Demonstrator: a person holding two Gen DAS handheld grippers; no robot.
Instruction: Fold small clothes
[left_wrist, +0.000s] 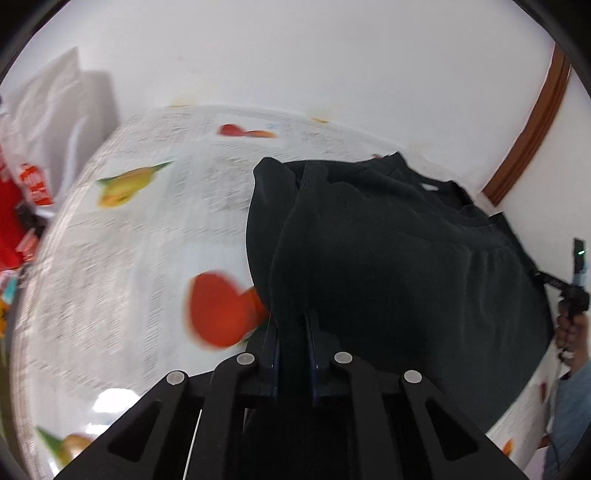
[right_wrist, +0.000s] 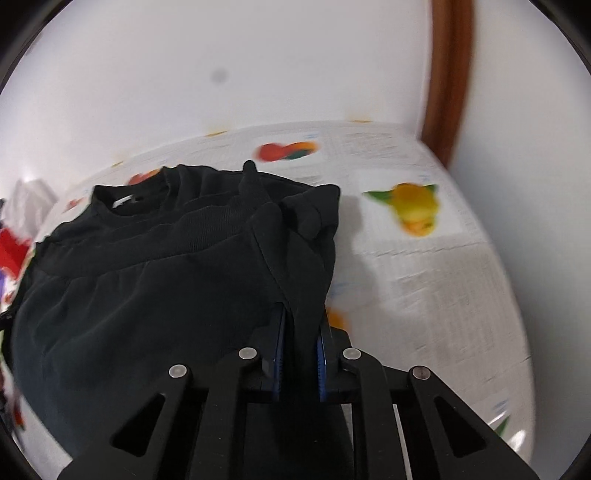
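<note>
Gripping black garment (left_wrist: 388, 266) | left view: person's hand (left_wrist: 570, 332) | right view: hidden

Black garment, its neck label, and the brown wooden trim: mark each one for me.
black garment (right_wrist: 155, 295), right wrist view, on the broad front panel.
neck label (right_wrist: 122, 201), right wrist view, on the white tag inside the collar.
brown wooden trim (right_wrist: 448, 74), right wrist view, on its upright strip against the wall.

A white tablecloth (left_wrist: 122, 266) printed with fruit pictures and fine text covers the table. A white plastic bag (left_wrist: 55, 110) and red packaging (left_wrist: 11, 221) sit at its left edge. A brown wooden trim (right_wrist: 448, 74) runs up the white wall (right_wrist: 258, 55).
</note>
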